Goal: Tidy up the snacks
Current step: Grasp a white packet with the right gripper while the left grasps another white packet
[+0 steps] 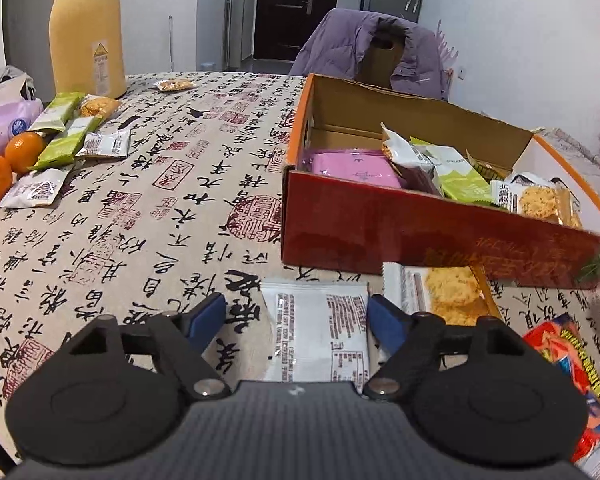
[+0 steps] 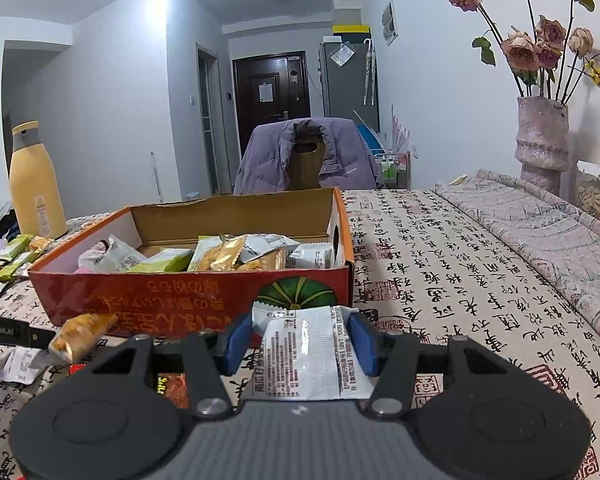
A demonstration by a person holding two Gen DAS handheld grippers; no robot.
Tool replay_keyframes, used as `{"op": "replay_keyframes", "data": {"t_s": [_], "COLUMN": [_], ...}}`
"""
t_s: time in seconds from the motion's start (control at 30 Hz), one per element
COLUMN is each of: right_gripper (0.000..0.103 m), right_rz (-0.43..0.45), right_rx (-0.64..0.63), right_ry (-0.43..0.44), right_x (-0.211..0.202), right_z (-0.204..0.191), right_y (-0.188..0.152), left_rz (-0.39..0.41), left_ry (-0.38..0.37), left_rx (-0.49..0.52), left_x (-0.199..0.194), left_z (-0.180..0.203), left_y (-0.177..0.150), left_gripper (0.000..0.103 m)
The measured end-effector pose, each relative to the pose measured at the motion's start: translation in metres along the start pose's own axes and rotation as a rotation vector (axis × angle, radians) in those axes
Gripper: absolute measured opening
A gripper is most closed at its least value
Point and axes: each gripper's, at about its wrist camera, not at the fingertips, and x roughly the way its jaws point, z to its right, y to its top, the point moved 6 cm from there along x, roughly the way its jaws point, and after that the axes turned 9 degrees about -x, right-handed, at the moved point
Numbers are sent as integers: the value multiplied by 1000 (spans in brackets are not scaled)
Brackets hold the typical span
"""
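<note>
White foil crinkles between the right gripper pads, clenched on a snack packet just short of the cardboard box at twelve o'clock. The left gripper straddles another white packet, seemingly not yet pinching; centre it before squeezing.

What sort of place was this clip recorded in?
Most likely a lived-in flat: a dining table under a calligraphy-print tablecloth, a purple jacket draped over a chair, a dark entrance door down the hall, and a vase of dried roses.
</note>
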Motion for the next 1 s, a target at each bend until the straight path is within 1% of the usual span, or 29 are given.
{"op": "replay_keyframes", "data": {"t_s": [0.17, 0.23, 0.3, 0.77, 0.87, 0.9, 1.0], "right_gripper": [53, 53, 53, 53, 53, 53, 53], "right_rz": [-4, -6, -6, -9, -8, -8, -14], "right_rx": [0, 0, 0, -14, -20, -22, -29], "right_ry": [0, 0, 1, 10, 9, 7, 1], "right_x": [1, 1, 1, 3, 3, 3, 4], "right_z": [-1, -2, -2, -5, -6, -6, -7], "right_y": [0, -1, -1, -1, -2, -1, -1], "left_rz": [28, 36, 40, 80, 82, 83, 85], "left_ry": [50, 44, 37, 25, 21, 18, 16], "left_rx": [69, 79, 85, 105, 105, 104, 99], "left_x": [-3, -5, -6, -9, -10, -10, -12], "left_z": [4, 5, 7, 9, 9, 9, 8], "left_y": [-7, -8, -9, -14, -14, -14, -13], "left_gripper": [69, 65, 56, 52, 50, 47, 45]}}
